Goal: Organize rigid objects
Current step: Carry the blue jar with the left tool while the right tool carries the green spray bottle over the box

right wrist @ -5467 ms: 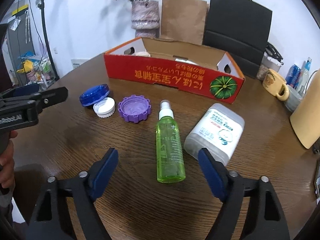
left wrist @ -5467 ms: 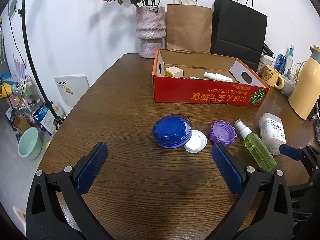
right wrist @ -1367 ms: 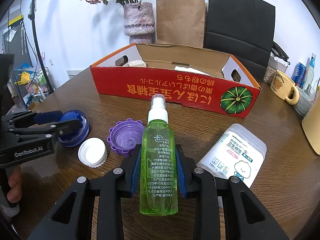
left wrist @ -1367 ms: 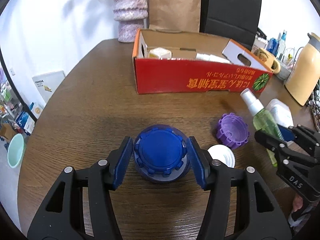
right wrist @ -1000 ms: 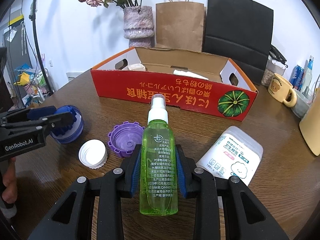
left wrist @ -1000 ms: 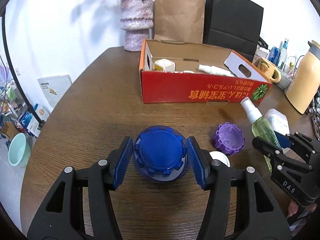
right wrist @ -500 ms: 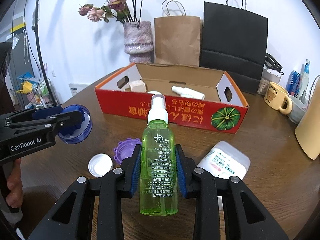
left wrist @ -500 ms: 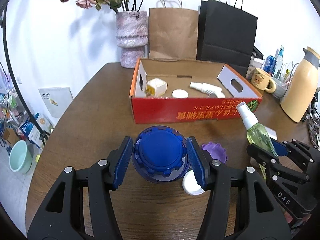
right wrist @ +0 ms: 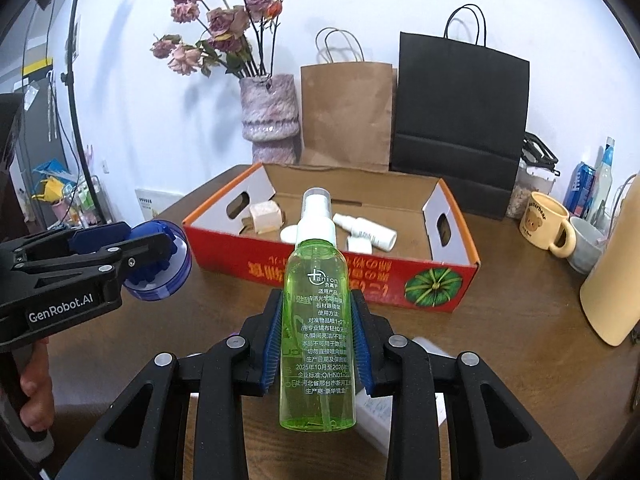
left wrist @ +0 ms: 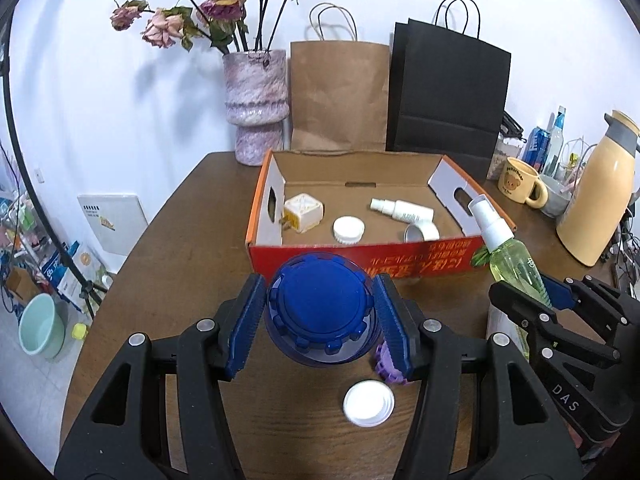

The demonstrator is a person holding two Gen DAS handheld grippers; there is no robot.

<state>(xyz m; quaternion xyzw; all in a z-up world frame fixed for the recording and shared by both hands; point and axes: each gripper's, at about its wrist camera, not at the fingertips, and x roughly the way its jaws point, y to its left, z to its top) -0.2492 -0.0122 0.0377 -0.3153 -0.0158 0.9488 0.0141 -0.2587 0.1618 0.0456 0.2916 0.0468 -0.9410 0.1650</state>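
Left gripper (left wrist: 322, 316) clamped on blue lid (left wrist: 322, 308), right gripper (right wrist: 318, 336) on green bottle (right wrist: 318, 320); neither boxed yet; white cap (left wrist: 368, 403) left on desk (left wrist: 180, 264).

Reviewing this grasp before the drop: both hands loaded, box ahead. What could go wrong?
1. The green spray bottle sticks out far past the right gripper, so its cap could catch the box wall.
2. The round blue lid in the left gripper might slip.
3. It may land on the small white cap inside.

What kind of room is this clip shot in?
Probably a home or small office: a wooden table carrying a vase of dried roses, a bear mug and a thermos jug, with paper shopping bags against the wall.
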